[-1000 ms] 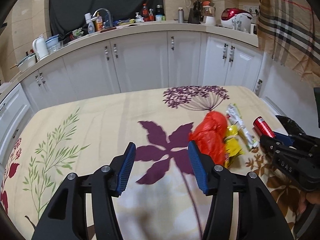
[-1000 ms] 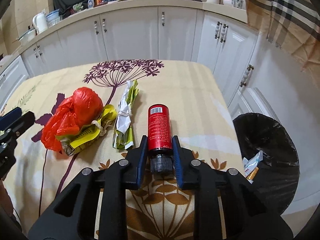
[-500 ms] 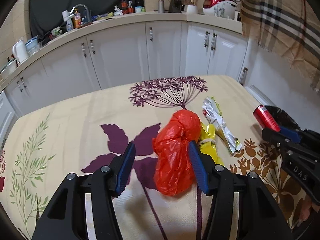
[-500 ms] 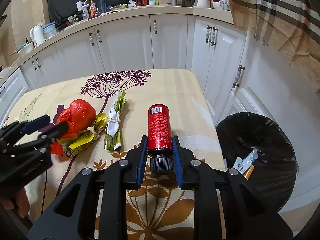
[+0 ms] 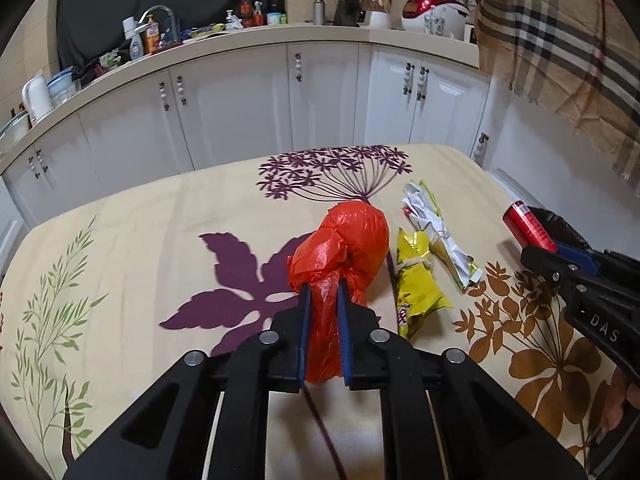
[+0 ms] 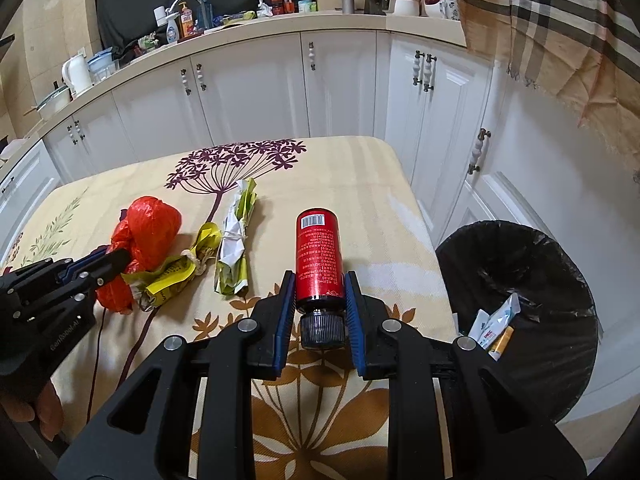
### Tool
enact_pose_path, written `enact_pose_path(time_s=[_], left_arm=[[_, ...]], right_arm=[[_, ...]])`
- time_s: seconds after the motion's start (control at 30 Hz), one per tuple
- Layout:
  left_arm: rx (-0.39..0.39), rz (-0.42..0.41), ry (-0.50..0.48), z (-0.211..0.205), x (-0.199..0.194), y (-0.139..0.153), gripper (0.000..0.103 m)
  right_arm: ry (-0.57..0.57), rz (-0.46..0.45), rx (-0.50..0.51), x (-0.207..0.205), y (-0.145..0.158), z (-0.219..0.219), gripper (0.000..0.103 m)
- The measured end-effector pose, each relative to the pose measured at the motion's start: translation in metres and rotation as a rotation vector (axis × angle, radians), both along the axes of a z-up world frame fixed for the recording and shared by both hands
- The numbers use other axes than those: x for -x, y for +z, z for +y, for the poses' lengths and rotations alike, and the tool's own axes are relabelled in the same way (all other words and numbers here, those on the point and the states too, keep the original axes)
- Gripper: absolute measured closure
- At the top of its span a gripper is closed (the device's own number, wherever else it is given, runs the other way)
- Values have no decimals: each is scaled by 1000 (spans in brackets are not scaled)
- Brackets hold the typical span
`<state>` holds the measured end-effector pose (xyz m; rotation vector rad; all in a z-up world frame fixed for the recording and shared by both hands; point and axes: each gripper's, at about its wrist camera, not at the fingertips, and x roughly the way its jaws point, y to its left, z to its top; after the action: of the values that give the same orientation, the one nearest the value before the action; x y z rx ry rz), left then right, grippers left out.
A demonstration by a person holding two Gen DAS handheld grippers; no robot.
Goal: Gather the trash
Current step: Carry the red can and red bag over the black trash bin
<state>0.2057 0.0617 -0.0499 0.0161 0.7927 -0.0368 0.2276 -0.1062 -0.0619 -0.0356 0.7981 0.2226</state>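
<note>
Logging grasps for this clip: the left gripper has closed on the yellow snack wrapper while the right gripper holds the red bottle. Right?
Not quite. The left wrist view shows the left gripper closed on the red plastic bag; the yellow snack wrapper lies beside it. The right gripper does hold the red bottle.

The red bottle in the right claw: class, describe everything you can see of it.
The red bottle is a slim cylinder with a glossy red printed label, small pale text and a white barcode near its far end. Its ribbed black cap points back toward the camera. The right claw is shut on its lower body, just above the cap, blue pads pressing both sides. It lies roughly level along the claw, above the floral tablecloth, with the black-lined bin to its right.
</note>
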Motion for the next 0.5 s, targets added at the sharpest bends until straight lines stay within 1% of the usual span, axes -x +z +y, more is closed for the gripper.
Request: enact_pose_path(time_s=[0.27,0.5], left_arm=[[11,-45,43,14,17,19,91],[-1,-98,62,6,33,38,91]], right_arm=[[-1,-25,-11,11,8,-1,80],[-36,-73,-16,26,22,-15,80]])
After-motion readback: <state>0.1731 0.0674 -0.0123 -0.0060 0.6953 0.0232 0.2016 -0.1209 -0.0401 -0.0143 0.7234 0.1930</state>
